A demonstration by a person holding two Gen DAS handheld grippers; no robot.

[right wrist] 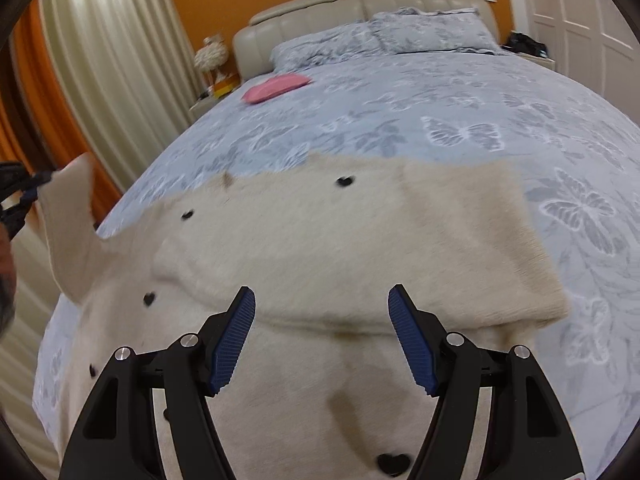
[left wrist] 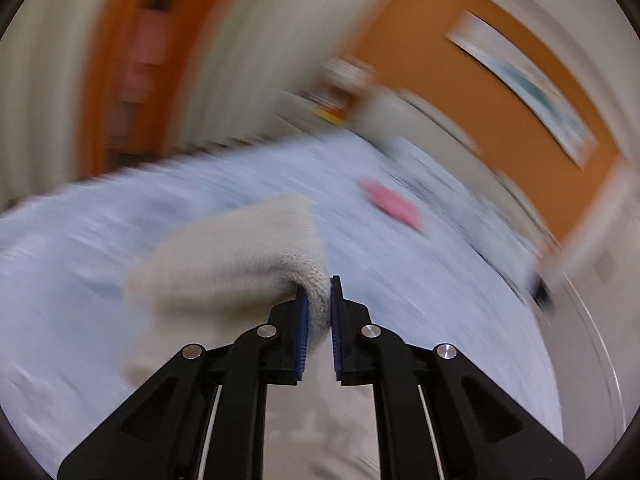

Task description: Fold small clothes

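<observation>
A cream fuzzy sweater point(right wrist: 320, 240) with small black hearts lies spread on the bed, its right side folded over. My right gripper point(right wrist: 322, 300) is open and empty just above the sweater's middle. My left gripper point(left wrist: 319, 304) is shut on the cuff of the sweater's sleeve point(left wrist: 232, 256) and holds it lifted off the bed; the left wrist view is motion-blurred. That lifted sleeve point(right wrist: 68, 220) shows at the left edge of the right wrist view, with the left gripper point(right wrist: 24, 192) on its end.
The bed has a blue-grey butterfly cover point(right wrist: 480, 120) and pillows point(right wrist: 380, 36) at a beige headboard. A folded pink garment point(right wrist: 276, 86) lies near the pillows. Curtains point(right wrist: 112, 60) hang left; a nightstand point(right wrist: 212, 96) stands beside the bed.
</observation>
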